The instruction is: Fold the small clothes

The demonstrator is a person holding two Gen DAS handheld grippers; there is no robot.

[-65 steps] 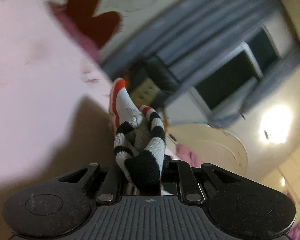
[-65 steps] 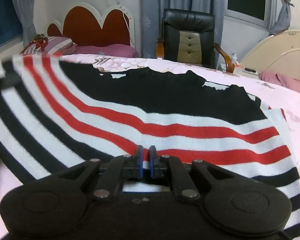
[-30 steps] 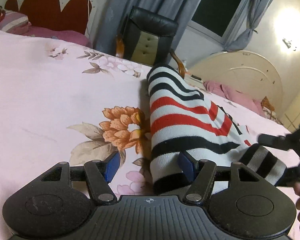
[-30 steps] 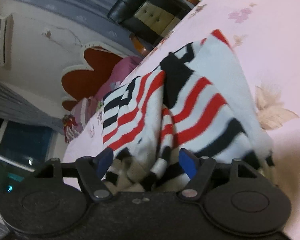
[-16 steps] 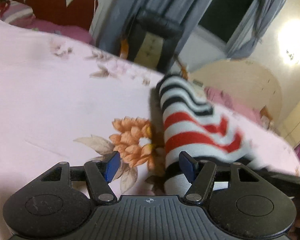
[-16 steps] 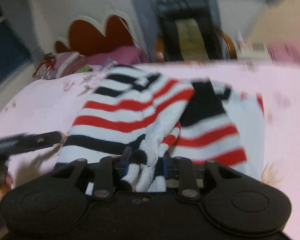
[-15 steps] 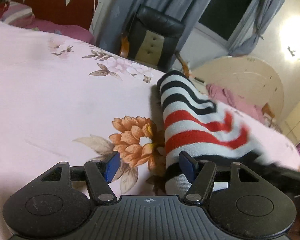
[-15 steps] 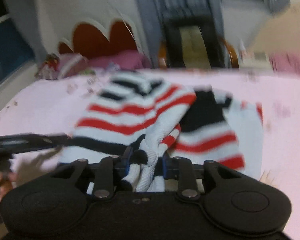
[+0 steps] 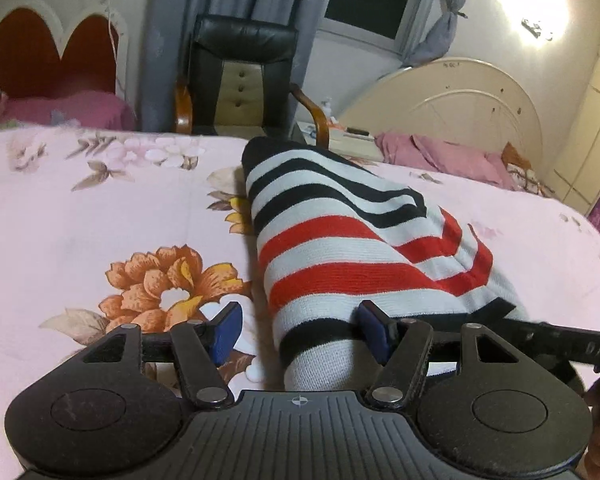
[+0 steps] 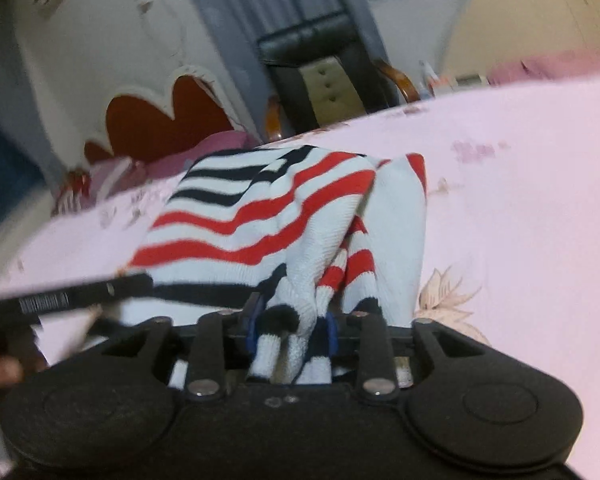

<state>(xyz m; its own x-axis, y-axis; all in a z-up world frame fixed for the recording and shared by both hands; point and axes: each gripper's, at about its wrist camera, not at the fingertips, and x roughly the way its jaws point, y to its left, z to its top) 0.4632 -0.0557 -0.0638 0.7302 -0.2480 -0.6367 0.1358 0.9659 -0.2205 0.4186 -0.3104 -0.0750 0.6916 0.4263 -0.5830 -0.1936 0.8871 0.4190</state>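
Observation:
A small striped knit sweater (image 9: 352, 248), white with black and red bands, lies folded on the pink floral bedsheet (image 9: 80, 220). My left gripper (image 9: 300, 330) is open, its blue pads either side of the sweater's near end without gripping it. My right gripper (image 10: 290, 326) is shut on a bunched fold of the sweater (image 10: 268, 220) at its near edge. The right gripper's arm shows at the right of the left wrist view (image 9: 560, 342). The left gripper's finger shows in the right wrist view (image 10: 72, 298).
A black office chair (image 9: 240, 80) stands beyond the bed's far edge. A red-and-white headboard (image 9: 48, 52) is at the back left, a cream headboard (image 9: 460, 96) with pink bedding at the back right. Bare sheet lies on both sides of the sweater.
My left gripper let go of the sweater and stays open over its near end. My right gripper closed on a bunched fold about half a second ago and has tilted.

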